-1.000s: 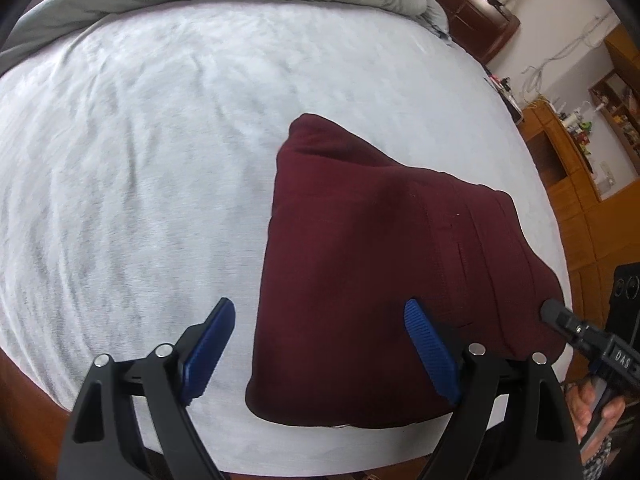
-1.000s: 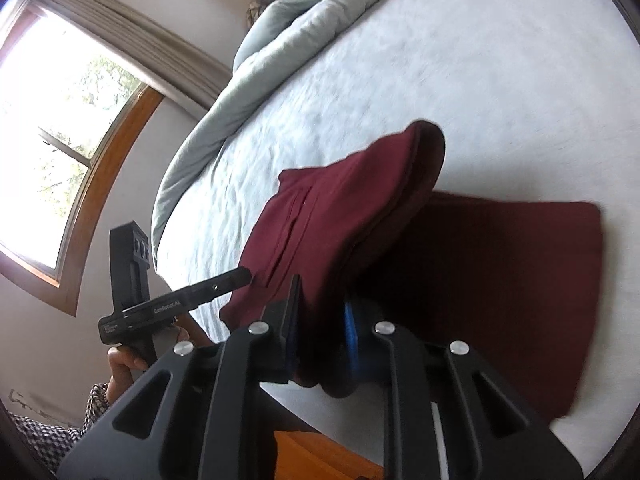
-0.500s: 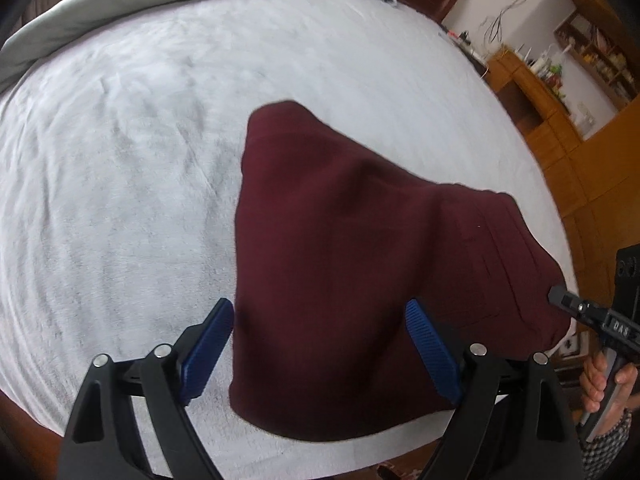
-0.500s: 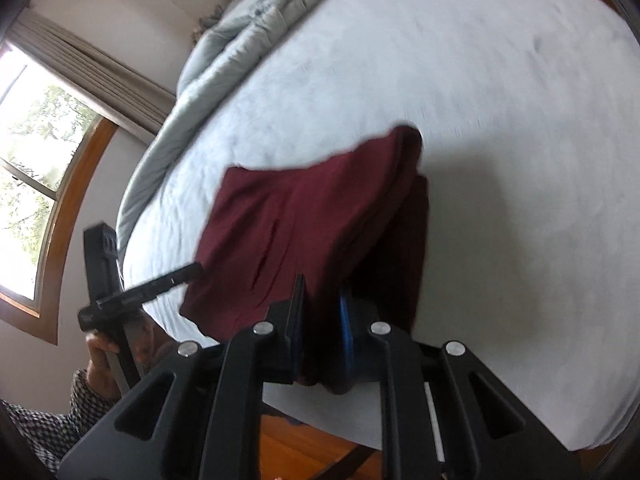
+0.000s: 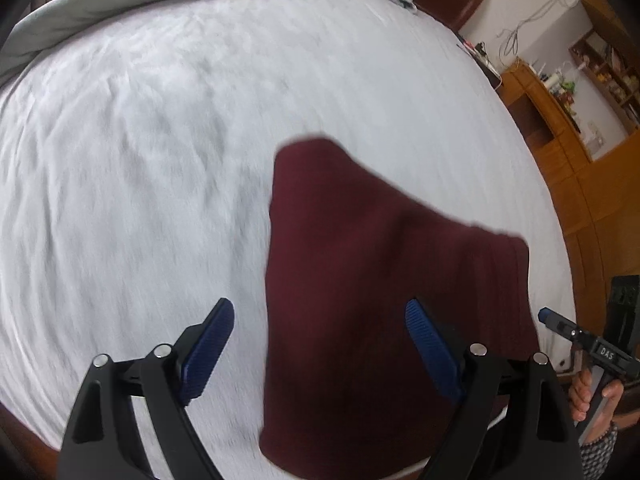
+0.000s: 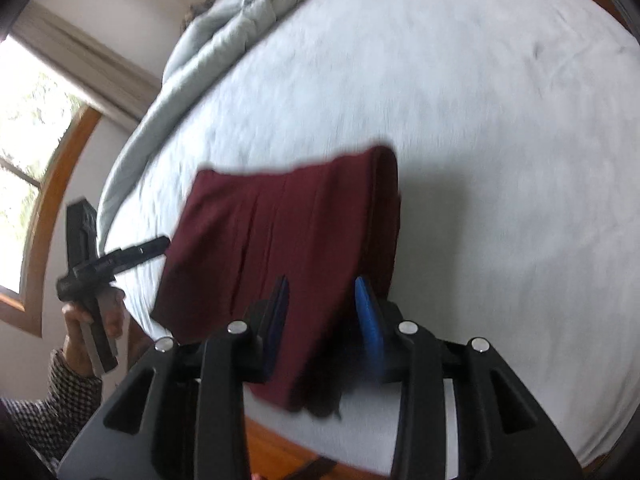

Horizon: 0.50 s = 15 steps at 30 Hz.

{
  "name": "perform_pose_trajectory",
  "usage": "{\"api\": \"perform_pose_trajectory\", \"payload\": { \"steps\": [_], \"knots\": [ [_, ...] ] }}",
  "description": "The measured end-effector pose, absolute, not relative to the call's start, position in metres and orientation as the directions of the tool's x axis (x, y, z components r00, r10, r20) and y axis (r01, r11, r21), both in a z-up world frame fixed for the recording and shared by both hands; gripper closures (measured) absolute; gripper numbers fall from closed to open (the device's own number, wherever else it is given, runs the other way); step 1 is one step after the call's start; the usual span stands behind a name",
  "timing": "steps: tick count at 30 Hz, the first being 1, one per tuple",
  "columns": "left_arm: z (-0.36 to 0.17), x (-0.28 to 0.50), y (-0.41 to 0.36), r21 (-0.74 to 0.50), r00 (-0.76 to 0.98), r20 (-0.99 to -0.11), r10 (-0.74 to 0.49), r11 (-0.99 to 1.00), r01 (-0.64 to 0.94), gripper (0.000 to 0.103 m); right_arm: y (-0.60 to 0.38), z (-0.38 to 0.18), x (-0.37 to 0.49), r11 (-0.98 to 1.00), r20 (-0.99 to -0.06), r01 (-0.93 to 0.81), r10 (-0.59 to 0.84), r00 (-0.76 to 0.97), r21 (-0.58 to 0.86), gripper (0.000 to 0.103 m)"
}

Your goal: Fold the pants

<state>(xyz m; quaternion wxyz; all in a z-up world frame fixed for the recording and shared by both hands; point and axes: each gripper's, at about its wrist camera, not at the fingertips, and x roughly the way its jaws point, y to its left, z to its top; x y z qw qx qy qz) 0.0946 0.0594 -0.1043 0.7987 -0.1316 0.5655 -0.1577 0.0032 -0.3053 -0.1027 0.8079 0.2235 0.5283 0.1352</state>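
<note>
Gaping wide, the left tool (image 5: pixel 320 336) grips nothing; the right tool (image 6: pixel 322 312) straddles the folded pants (image 6: pixel 288 232), unclenched.

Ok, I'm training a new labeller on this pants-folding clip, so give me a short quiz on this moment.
1. True or false: the left tongs are shut on the pants.
2. The pants are: A maroon, B grey, C blue?
3. Fill in: a crumpled grey ___ lies at the far end of the bed.
Key: 1 false, they stand open; 2 A; 3 blanket.
</note>
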Motion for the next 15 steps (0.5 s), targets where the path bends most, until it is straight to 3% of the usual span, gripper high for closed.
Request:
{"api": "perform_pose_trajectory", "payload": {
  "steps": [3,6,8,9,11,12,13,15],
  "knots": [
    [-0.104,0.121,0.057,-0.405,0.297,-0.857,-0.422,0.907,0.12,0.015,-0.309,-0.107,0.039,0.872,-0.802,0.034,0.434,0.41,0.489,0.068],
    [-0.113,0.143,0.049,-0.391,0.267,-0.871,-0.412,0.911,0.132,0.015,-0.309,-0.122,0.068,0.873,-0.816,0.059,0.426,0.39,0.484,0.054],
    [-0.123,0.157,0.044,-0.403,0.236,-0.875,-0.423,0.906,0.132,0.015,-0.309,-0.132,0.083,0.87,-0.822,0.077,0.426,0.377,0.487,0.053],
    [-0.128,0.16,0.042,-0.41,0.226,-0.876,-0.427,0.904,0.119,0.015,-0.31,-0.135,0.087,0.868,-0.822,0.079,0.431,0.373,0.49,0.057],
    [-0.138,0.172,0.04,-0.454,0.2,-0.863,-0.463,0.886,0.094,0.017,-0.31,-0.143,0.096,0.856,-0.817,0.081,0.453,0.358,0.51,0.078],
    [-0.143,0.173,0.041,-0.47,0.194,-0.859,-0.475,0.88,0.074,0.025,-0.309,-0.145,0.097,0.847,-0.807,0.067,0.475,0.352,0.528,0.086],
    [-0.146,0.175,0.04,-0.458,0.2,-0.865,-0.461,0.887,0.061,0.033,-0.309,-0.144,0.098,0.846,-0.801,0.056,0.478,0.361,0.53,0.091],
    [-0.151,0.175,0.039,-0.444,0.217,-0.869,-0.445,0.894,0.056,0.04,-0.312,-0.134,0.097,0.835,-0.77,0.017,0.498,0.399,0.549,0.093]
  ]
}}
